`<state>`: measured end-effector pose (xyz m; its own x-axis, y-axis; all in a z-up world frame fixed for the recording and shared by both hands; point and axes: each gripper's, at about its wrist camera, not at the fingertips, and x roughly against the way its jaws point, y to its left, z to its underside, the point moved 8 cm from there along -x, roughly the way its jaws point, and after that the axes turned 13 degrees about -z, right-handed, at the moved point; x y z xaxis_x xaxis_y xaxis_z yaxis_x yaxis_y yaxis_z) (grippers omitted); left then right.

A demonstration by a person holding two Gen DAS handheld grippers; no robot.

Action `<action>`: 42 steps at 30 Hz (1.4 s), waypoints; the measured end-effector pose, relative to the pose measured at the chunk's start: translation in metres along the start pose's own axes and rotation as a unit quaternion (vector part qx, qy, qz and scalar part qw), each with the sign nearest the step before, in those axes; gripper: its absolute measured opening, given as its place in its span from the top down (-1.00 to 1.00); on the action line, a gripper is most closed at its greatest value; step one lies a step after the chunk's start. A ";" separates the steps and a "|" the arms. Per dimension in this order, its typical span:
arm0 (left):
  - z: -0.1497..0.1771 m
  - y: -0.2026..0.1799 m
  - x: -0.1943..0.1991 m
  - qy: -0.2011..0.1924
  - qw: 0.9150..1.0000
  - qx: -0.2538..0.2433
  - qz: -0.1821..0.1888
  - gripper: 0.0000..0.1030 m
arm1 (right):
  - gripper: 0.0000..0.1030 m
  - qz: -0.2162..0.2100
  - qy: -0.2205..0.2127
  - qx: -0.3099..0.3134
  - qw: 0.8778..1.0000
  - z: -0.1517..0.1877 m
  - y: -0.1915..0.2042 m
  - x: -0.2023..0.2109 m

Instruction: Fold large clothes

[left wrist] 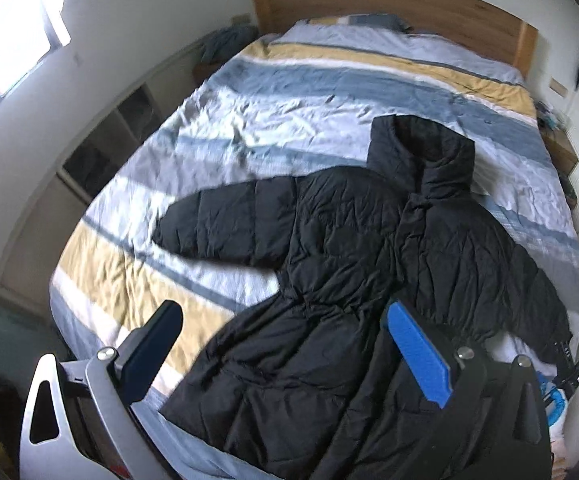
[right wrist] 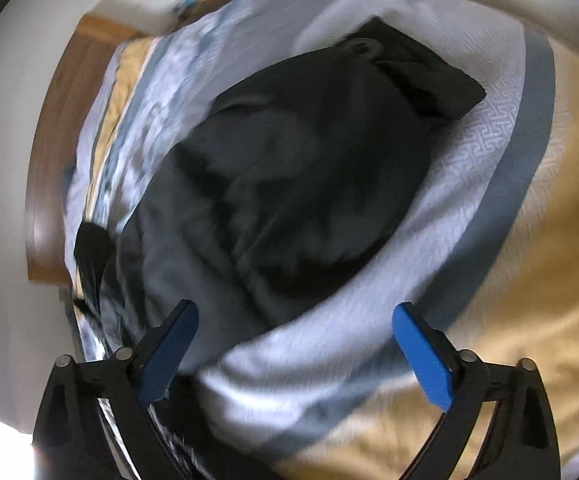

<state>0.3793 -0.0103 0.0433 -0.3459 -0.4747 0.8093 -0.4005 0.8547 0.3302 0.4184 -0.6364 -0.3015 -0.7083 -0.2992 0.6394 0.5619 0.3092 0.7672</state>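
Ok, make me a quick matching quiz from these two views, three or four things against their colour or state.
Things:
1. coat
2. headboard
3. duvet
4. left gripper

Colour or state:
A. wooden
B. open, holding nothing
C. black, spread flat
D. blue, white and yellow stripes

Pairs: 1-C, 2-A, 3-D, 4-B

Black coat [right wrist: 289, 184] on striped bedspread [right wrist: 489, 208], blurred.

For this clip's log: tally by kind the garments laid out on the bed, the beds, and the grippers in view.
Black puffer coat: 1
Bed with striped cover: 1
Grippers: 2, the left gripper and the right gripper, both with jaws open and nothing between them
Total: 4
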 end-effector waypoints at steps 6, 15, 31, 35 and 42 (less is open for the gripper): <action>0.001 -0.004 -0.004 0.012 1.000 0.011 -0.004 -1.00 | -0.85 -0.028 -0.015 -0.041 0.999 -0.024 -0.011 -0.008; 0.000 -0.012 0.001 0.007 1.000 0.002 -0.001 -1.00 | -0.50 -0.095 -0.068 -0.119 0.986 -0.061 -0.020 -0.004; 0.013 0.015 -0.002 0.013 0.999 0.036 0.004 -1.00 | 0.83 -0.065 -0.045 0.091 0.993 -0.074 0.106 0.027; 0.016 0.027 -0.003 0.012 0.999 0.050 0.004 -1.00 | 0.84 -0.071 -0.033 0.191 0.978 -0.055 0.176 0.029; 0.017 0.053 -0.019 0.012 0.997 0.070 0.012 -1.00 | 0.85 -0.104 0.010 0.324 0.940 0.014 0.278 0.023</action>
<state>0.3505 0.0400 0.0374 -0.3381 -0.4476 0.8278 -0.5075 0.8275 0.2401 0.5520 -0.5447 -0.0741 -0.7626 -0.4293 0.4839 0.0279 0.7255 0.6876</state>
